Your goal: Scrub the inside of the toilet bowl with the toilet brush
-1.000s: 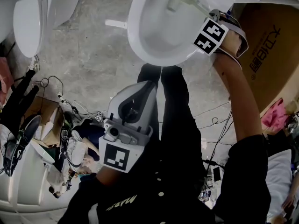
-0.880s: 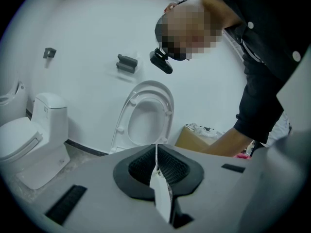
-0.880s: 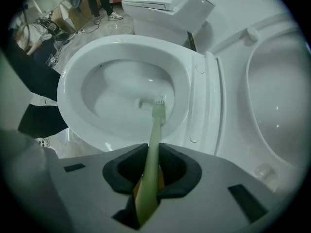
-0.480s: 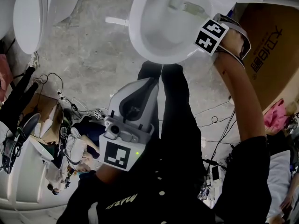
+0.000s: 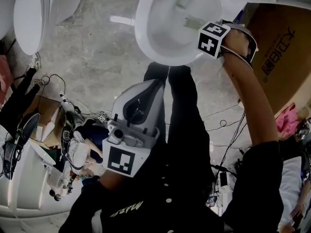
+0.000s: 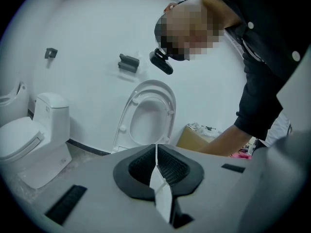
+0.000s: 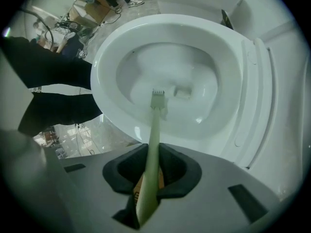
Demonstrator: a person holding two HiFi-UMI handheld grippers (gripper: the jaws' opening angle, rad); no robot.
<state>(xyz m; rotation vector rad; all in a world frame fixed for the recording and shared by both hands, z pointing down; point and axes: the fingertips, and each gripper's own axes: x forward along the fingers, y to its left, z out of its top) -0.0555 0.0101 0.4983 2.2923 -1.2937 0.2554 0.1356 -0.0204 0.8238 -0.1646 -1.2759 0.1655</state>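
Spreading underfoot: a bare grey concrete floor (image 5: pixel 92 47), with loose cables (image 5: pixel 53 89) lying in a tangle at the left.
Bowl: the white bowl (image 7: pixel 109 52) sits at the top of the head view, right in front of the person's dark trouser legs (image 5: pixel 180 110). Its seat (image 7: pixel 257 96) is tipped up and stands behind the rim.
Second toilet: the second toilet (image 5: pixel 29 18), also white, stands well apart to the left with its lid down.
Box: a brown cardboard box (image 5: pixel 277 47) sits just beside the bowl on the right, partly behind the person's right forearm.
Left gripper: the left gripper (image 6: pixel 156 154) is held low by the person's waist, well away from the bowl. It points toward the white wall. Its jaws are pressed together with nothing between them.
Right gripper: the right gripper (image 7: pixel 153 164) is reached out over the bowl's rim, its marker cube showing at the bowl's right edge in the head view. Its jaws are clamped on the brush handle, which runs up out of the black grip.
Brush: the pale green brush (image 7: pixel 154 125) slants from the jaws down into the bowl.
Head: its small bristle head (image 7: pixel 158 98) lies low on the inner wall, near the bottom of the basin and just beside the outlet.
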